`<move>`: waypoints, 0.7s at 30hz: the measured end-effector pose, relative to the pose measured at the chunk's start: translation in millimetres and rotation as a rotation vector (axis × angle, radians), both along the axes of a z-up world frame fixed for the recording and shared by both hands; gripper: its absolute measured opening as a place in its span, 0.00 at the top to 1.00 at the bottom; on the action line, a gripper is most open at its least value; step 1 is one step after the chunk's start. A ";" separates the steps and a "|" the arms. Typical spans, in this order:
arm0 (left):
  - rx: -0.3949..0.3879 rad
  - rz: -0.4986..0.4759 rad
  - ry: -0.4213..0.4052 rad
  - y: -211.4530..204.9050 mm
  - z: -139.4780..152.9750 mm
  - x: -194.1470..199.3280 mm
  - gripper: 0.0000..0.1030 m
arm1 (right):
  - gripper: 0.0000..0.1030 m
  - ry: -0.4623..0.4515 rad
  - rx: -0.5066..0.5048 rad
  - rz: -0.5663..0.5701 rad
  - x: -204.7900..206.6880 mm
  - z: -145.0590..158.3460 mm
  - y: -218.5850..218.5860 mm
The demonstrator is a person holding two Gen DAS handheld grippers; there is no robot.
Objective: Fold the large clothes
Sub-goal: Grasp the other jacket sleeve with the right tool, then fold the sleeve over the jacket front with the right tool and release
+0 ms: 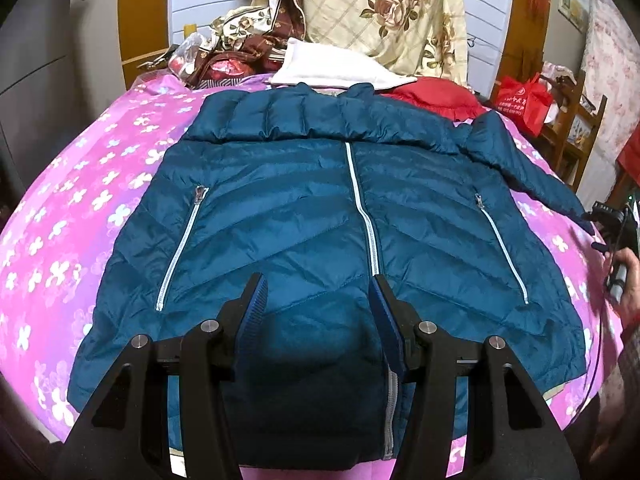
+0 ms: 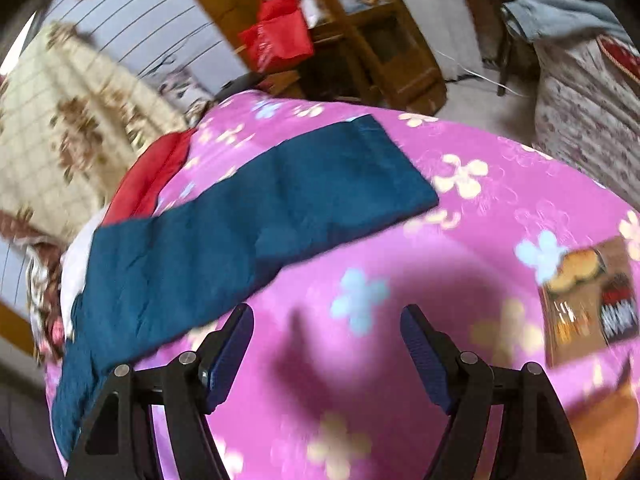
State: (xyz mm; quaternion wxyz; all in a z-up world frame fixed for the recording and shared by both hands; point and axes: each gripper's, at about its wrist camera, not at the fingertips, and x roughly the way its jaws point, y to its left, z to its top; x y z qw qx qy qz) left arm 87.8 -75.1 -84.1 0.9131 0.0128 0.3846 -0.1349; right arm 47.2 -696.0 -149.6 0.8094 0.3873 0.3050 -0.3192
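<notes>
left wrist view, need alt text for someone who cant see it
A teal puffer jacket lies front up and zipped on a pink flowered bedspread, one sleeve stretched out to the right. The left gripper hangs over its hem with jaws apart, gripping nothing. Folded bedding is piled behind the collar.
</notes>
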 end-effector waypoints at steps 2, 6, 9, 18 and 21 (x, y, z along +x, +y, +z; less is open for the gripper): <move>0.008 0.009 0.002 -1.5 -0.4 2.7 0.49 | 0.27 0.000 -0.009 -0.029 9.7 -2.1 -11.1; -0.005 0.011 0.017 -0.4 -1.1 9.3 0.49 | 0.27 0.031 -0.030 -0.072 41.5 -1.7 -29.7; -0.008 0.006 0.026 -1.6 -4.6 12.8 0.49 | 0.54 0.031 -0.030 -0.115 52.1 -3.9 -41.4; -0.007 -0.007 0.031 -2.6 -11.1 15.7 0.49 | 0.94 0.042 -0.123 -0.101 50.1 38.4 -48.7; -0.027 -0.011 0.007 3.2 -5.4 10.9 0.49 | 0.95 0.032 -0.199 -0.068 49.6 76.9 -35.9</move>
